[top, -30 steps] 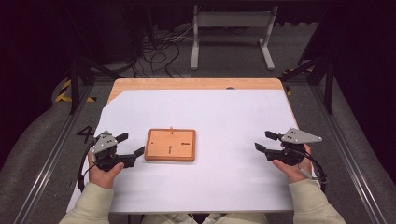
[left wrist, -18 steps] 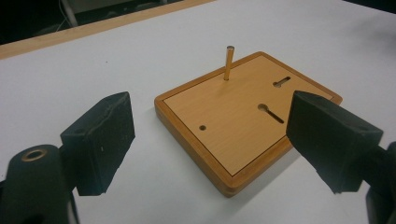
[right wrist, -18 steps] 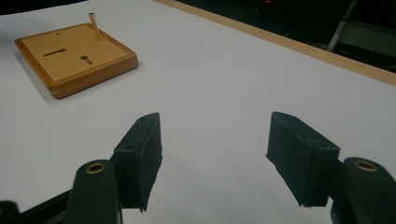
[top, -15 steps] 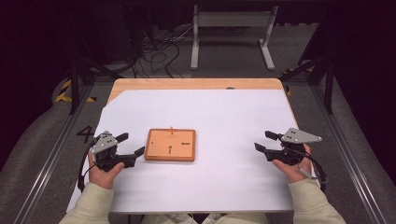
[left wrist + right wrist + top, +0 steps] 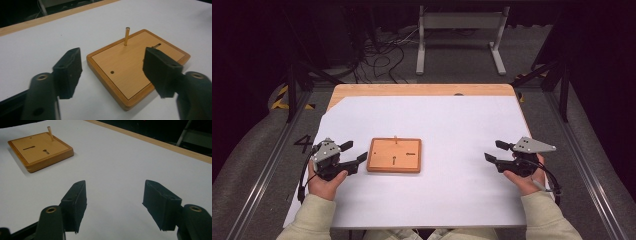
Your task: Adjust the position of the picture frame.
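While both hands hold position as before, we note the left gripper (image 5: 351, 154) just narrowed, empty, board (image 5: 394, 155) at its 3 o'clock; right gripper (image 5: 493, 152) unchanged, wide, empty.

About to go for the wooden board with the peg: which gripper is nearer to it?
Left. The left gripper sits just beside the wooden board, jaws open around nothing. The right gripper rests well off its other side, open.

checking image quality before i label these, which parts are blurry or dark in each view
High view: floor and background very dark, white table cover evenly lit. Left gripper view: near jaws soft, wooden board and brass peg sharp. Right gripper view: jaws soft, wooden board fairly clear, top edge dark.
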The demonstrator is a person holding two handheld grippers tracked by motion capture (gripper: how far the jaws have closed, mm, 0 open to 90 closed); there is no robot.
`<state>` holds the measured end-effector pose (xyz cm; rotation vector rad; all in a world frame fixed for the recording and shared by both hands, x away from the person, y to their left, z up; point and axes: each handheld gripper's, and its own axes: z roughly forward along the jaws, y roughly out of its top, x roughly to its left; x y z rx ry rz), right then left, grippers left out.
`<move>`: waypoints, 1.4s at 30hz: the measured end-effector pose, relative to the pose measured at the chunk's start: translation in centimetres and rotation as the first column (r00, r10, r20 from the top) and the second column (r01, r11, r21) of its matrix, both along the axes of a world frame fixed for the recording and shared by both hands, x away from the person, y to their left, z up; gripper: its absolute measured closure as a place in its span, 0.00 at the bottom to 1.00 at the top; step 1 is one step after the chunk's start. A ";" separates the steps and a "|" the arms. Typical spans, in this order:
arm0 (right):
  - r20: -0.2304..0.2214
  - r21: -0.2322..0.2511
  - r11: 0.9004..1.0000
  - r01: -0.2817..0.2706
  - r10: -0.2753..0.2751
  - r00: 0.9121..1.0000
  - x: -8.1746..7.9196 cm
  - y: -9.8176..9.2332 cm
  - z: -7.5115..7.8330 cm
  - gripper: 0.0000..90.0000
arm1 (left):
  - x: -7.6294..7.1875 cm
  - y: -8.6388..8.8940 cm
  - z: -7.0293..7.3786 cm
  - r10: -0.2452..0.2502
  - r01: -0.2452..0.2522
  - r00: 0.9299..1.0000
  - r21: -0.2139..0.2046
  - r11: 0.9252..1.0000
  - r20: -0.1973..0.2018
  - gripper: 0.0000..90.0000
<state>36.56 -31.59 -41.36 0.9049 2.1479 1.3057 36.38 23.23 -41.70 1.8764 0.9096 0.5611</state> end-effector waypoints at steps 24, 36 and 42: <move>-0.014 0.004 1.000 0.000 0.000 1.000 0.1 0.1 -0.2 0.40 | 4.9 -0.7 0.0 0.067 -0.068 0.989 -0.001 0.998 -0.129 1.00; -0.017 0.000 1.000 -0.006 0.006 1.000 0.1 0.1 -0.3 0.40 | 7.8 -1.3 -2.5 0.083 -0.078 0.968 0.034 0.996 -0.236 1.00; -0.018 -0.001 1.000 -0.004 0.004 1.000 0.0 0.1 -0.3 0.40 | 8.3 -1.8 -3.5 0.076 -0.059 0.953 0.067 0.996 -0.294 1.00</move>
